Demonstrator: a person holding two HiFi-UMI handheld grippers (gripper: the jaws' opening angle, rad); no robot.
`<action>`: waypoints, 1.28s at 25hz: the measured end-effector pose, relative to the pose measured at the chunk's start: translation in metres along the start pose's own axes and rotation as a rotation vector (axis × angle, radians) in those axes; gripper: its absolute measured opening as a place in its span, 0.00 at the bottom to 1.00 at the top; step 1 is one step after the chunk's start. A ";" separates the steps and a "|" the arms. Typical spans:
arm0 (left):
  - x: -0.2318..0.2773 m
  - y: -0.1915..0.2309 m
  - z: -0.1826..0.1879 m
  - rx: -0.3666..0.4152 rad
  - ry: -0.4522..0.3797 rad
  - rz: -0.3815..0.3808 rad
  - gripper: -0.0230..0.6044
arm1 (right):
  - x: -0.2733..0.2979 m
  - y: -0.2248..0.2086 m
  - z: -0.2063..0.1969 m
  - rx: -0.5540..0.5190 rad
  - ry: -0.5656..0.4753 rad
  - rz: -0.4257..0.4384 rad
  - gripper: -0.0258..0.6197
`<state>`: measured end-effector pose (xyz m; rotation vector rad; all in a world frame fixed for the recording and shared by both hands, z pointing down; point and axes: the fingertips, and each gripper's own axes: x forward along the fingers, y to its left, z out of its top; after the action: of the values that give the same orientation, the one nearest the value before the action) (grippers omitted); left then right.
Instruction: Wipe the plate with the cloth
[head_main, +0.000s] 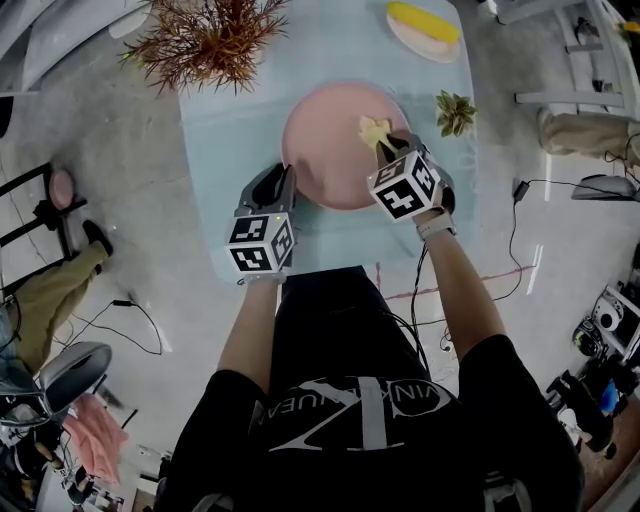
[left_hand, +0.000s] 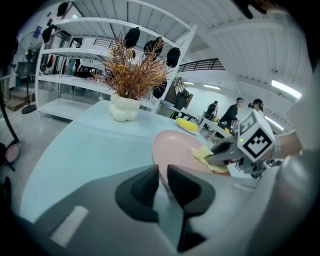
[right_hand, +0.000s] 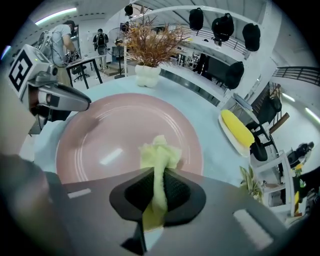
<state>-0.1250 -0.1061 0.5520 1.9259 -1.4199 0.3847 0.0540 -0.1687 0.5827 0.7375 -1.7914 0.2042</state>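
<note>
Right gripper (head_main: 388, 150): jaws clamped on yellow cloth (right_hand: 159, 155), which is bunched on pink plate (head_main: 320, 150), right of centre. Left gripper (head_main: 288, 178): jaws pinch the plate's near-left rim. On the counter (head_main: 225, 140): dried plant (head_main: 205, 40) far left, corn (head_main: 425, 22) far right, small succulent (head_main: 455, 112) just right of the plate.

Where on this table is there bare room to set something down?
Bare table left of the plate, between the dried plant and the left gripper; also a strip beyond the plate. Crowded at right: the right gripper with the cloth, small plant, corn dish.
</note>
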 end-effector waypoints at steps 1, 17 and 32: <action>0.000 0.000 0.000 0.000 0.000 0.001 0.04 | -0.002 0.006 -0.002 -0.006 0.003 0.014 0.10; 0.000 -0.001 0.000 -0.002 -0.005 0.012 0.04 | -0.018 0.106 0.018 -0.102 -0.040 0.256 0.10; 0.000 -0.001 0.001 -0.002 -0.001 0.001 0.04 | 0.001 0.110 0.073 -0.063 -0.149 0.327 0.10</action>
<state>-0.1242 -0.1065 0.5514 1.9237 -1.4216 0.3831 -0.0679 -0.1173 0.5817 0.4204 -2.0467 0.3146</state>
